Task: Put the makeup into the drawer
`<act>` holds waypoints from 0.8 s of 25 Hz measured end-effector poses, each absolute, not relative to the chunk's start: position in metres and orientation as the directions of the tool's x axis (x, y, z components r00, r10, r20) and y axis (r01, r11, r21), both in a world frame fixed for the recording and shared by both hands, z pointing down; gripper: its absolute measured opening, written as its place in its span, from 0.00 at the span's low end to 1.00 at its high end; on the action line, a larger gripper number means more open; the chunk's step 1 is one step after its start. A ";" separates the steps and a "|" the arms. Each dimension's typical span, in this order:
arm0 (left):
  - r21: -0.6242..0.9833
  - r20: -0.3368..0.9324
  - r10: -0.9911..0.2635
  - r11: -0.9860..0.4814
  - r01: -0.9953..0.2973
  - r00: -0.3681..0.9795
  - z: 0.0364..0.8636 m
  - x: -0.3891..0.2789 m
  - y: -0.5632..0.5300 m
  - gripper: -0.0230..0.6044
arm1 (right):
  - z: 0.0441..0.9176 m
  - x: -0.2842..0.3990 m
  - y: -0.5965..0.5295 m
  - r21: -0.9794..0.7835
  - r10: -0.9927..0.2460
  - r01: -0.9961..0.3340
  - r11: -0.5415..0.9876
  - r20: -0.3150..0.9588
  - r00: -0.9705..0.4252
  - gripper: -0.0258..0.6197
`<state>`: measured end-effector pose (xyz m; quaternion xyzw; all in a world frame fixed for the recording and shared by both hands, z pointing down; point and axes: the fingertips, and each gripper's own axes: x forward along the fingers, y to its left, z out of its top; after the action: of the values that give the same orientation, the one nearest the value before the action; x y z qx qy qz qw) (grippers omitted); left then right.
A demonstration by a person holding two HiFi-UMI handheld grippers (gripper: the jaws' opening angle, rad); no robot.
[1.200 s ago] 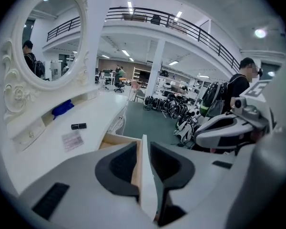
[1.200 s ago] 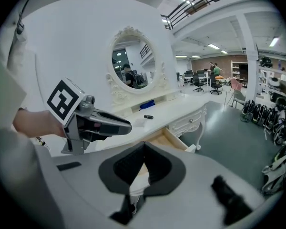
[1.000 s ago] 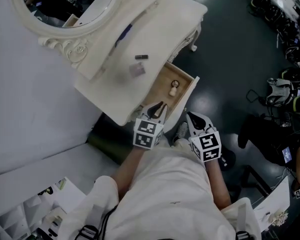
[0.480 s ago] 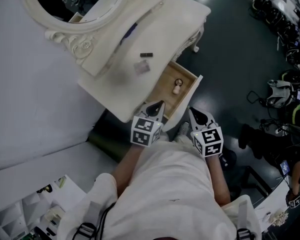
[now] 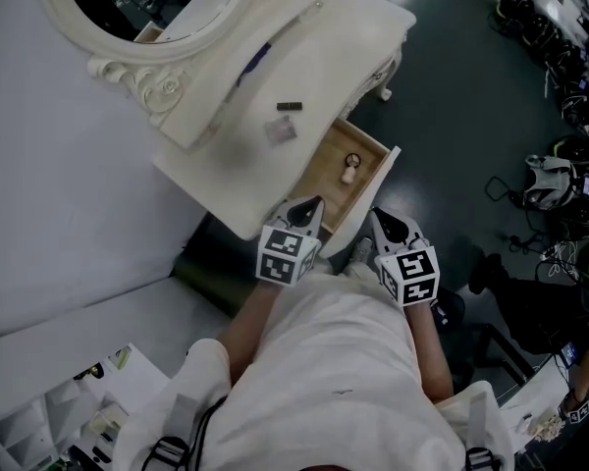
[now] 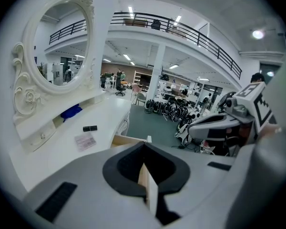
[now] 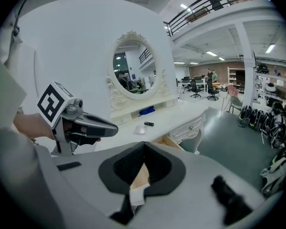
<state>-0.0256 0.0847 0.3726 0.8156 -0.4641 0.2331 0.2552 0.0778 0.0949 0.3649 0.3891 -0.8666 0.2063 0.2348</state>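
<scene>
Both claws sit low, right in front of my body. My left gripper (image 5: 309, 209) is clenched tight on nothing, tip over the near corner of the open drawer (image 5: 379, 184). My right gripper (image 5: 377, 220) is near it, by the drawer's front panel, jaws together and empty as well. Inside the drawer lies a small pale bottle (image 5: 348, 174), about midway along. Moving out to the white dressing table (image 5: 344, 47), a flat sachet (image 5: 283, 130) lies on top, with a black makeup tube (image 5: 289, 106) a little past it, not touching. Farther back, a blue item (image 5: 250, 64) sits below the oval mirror (image 5: 128, 8).
</scene>
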 end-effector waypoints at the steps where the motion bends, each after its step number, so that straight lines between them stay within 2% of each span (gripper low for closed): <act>1: 0.203 0.616 -0.638 -0.439 -0.875 0.462 0.373 -0.026 0.084 0.05 | 0.365 0.077 0.094 -0.175 -0.578 -0.772 0.611 0.569 -0.586 0.06; 20: 0.211 0.623 -0.621 -0.451 -0.867 0.475 0.391 -0.078 0.049 0.06 | 0.375 0.056 0.087 -0.162 -0.587 -0.813 0.559 0.615 -0.526 0.06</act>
<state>-0.0780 0.0491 0.3914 0.8183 -0.4548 0.2363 0.2601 0.0562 0.0872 0.3753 0.4140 -0.8452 0.2211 0.2557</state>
